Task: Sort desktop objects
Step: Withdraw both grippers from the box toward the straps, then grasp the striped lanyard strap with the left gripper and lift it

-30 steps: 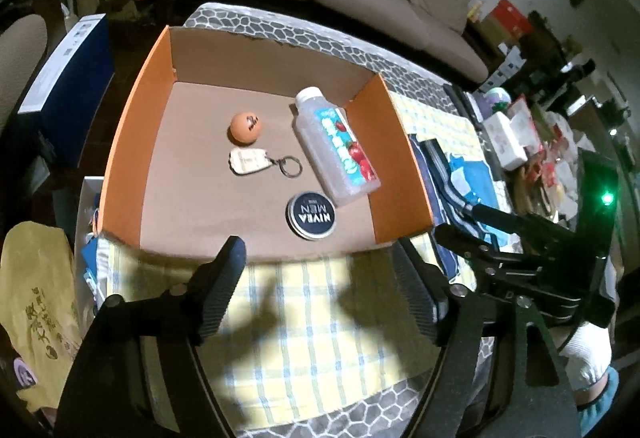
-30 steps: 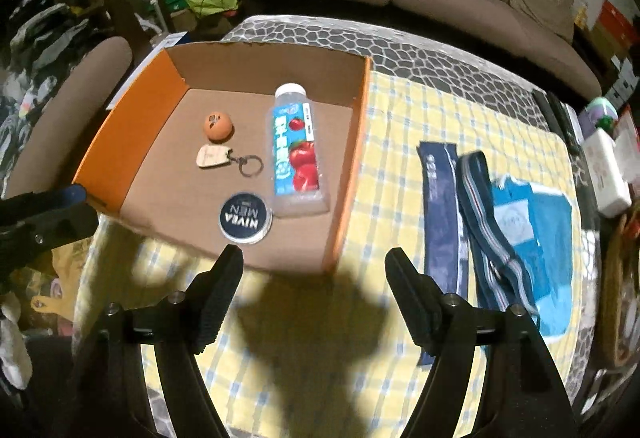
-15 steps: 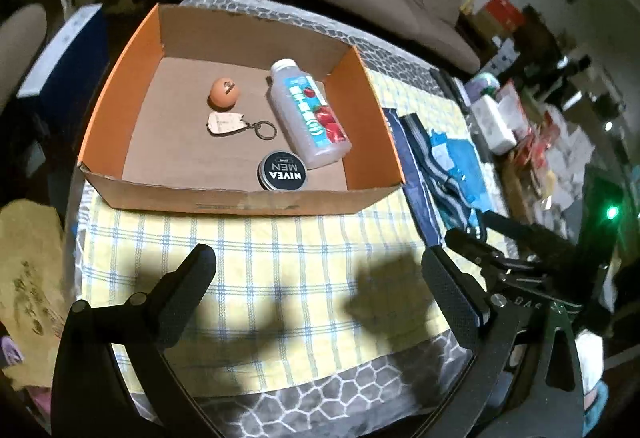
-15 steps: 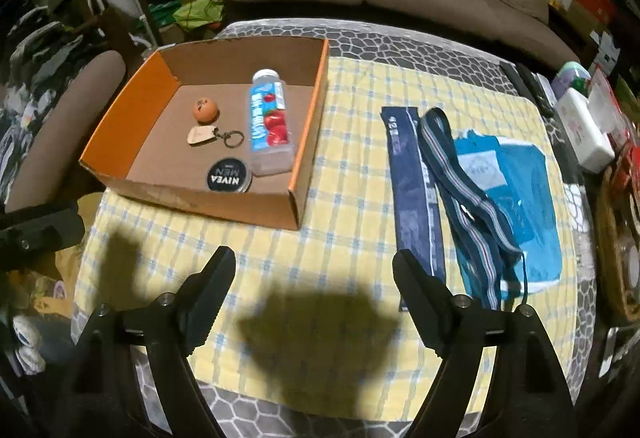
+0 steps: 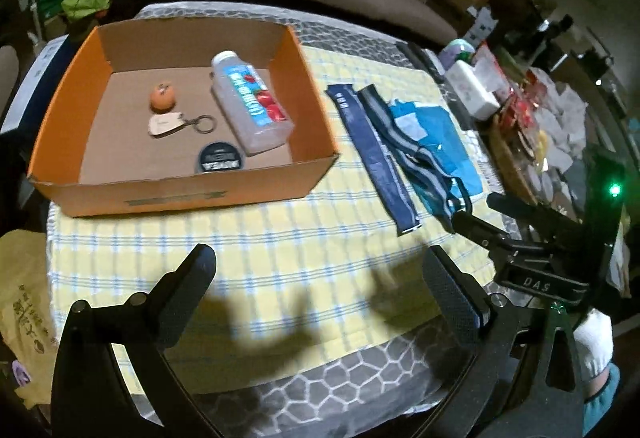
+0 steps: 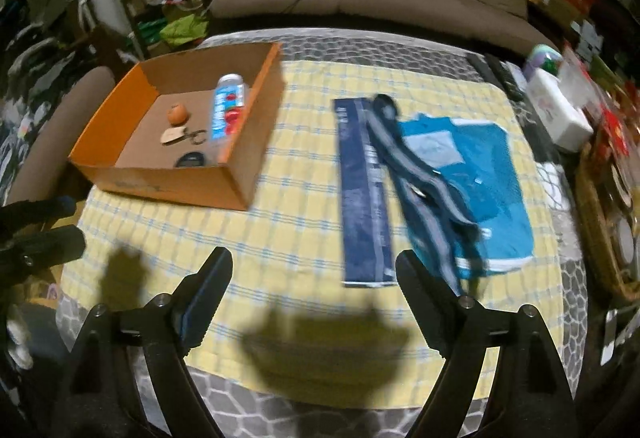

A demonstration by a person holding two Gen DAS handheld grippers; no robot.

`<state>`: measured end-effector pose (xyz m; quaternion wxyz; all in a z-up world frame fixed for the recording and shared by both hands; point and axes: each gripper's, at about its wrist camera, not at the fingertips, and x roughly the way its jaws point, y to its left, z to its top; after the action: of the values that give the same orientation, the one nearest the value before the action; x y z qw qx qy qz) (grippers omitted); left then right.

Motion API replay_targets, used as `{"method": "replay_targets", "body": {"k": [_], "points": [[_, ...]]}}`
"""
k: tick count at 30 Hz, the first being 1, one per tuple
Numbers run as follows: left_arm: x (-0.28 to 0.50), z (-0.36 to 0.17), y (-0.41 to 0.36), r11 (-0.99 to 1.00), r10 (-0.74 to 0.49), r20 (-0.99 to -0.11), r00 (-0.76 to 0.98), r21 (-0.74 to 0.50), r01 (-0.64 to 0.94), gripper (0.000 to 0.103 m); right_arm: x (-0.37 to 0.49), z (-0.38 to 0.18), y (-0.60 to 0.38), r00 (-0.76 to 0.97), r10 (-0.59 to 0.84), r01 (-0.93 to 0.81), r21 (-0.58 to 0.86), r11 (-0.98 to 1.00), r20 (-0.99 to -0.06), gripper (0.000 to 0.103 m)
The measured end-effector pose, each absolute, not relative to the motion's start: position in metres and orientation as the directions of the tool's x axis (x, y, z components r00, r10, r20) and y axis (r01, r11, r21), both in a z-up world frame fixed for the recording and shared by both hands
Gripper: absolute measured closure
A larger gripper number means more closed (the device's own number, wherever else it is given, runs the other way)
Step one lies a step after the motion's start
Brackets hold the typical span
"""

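A: Left gripper point(image 5: 320, 278) pose?
B: Tilted steeply down over the near edge of the checked cloth point(image 5: 280, 238), jaws spread wide, nothing between them. Right gripper point(image 6: 314, 278) has the same downward tilt over the same cloth; its jaws have just been opening further and are empty too.

A: Hands visible?
B: One white-gloved hand point(image 5: 596, 338) at the lower right of the left view, behind the right gripper's frame (blue cuff below it). The left gripper's dark body shows at the left edge of the right view.

A: Where are the sorted items?
B: In the box point(image 5: 180, 193), far left on the cloth: bottle point(image 5: 252, 105) lying on its side along the right wall, orange ball point(image 5: 163, 97), key tag point(image 5: 166, 123) with its ring just in front of the ball, black tin point(image 5: 220, 159) near the front wall.

A: Items outside the box?
B: Navy strip point(image 6: 362, 189), striped strap point(image 6: 420, 189) partly over a blue pouch point(image 6: 492, 177), all lying right of the box, apart from it. Right view is motion-blurred
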<state>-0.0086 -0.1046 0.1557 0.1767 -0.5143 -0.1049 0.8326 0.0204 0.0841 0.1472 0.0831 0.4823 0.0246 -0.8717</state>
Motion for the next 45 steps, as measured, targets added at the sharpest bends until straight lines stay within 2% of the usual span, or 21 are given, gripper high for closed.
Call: {"method": "replay_targets", "body": {"k": [10, 13, 19, 23, 25, 28, 37, 45], "points": [[-0.016, 0.131, -0.033, -0.884, 0.462, -0.806, -0.369, -0.385, -0.266, 0.0, 0.024, 0.123, 0.193, -0.529, -0.073, -0.009, 0.091, -0.996, -0.845, 0.018], [-0.019, 0.122, -0.013, -0.877, 0.47, -0.811, -0.348, -0.386, -0.285, 0.0, 0.026, 0.117, 0.21, -0.527, -0.045, -0.02, 0.065, -0.998, -0.849, 0.018], [-0.028, 0.104, 0.026, -0.858, 0.496, -0.817, -0.294, -0.409, -0.31, 0.0, 0.029, 0.095, 0.236, -0.511, -0.063, -0.043, 0.099, -0.994, -0.857, 0.019], [-0.03, 0.093, 0.049, -0.85, 0.5, -0.824, -0.266, -0.408, -0.335, 0.0, 0.028, 0.078, 0.261, -0.513, -0.163, -0.116, 0.256, -0.96, -0.843, 0.023], [-0.032, 0.088, 0.06, -0.846, 0.501, -0.828, -0.252, -0.407, -0.345, 0.0, 0.025, 0.072, 0.268, -0.515, -0.187, -0.153, 0.304, -0.94, -0.837, 0.027], [-0.038, 0.084, 0.073, -0.835, 0.52, -0.821, -0.235, -0.431, -0.342, 0.0, 0.026, 0.068, 0.279, -0.532, -0.192, -0.19, 0.337, -0.922, -0.825, 0.027], [-0.065, 0.076, 0.131, -0.764, 0.623, -0.768, -0.145, -0.558, -0.325, 0.002, 0.04, 0.06, 0.283, -0.555, -0.135, -0.178, 0.276, -0.945, -0.821, 0.027], [-0.082, 0.057, 0.181, -0.76, 0.614, -0.785, -0.084, -0.559, -0.332, 0.017, 0.039, 0.053, 0.281, -0.562, -0.155, -0.157, 0.289, -0.944, -0.812, 0.027]]}}
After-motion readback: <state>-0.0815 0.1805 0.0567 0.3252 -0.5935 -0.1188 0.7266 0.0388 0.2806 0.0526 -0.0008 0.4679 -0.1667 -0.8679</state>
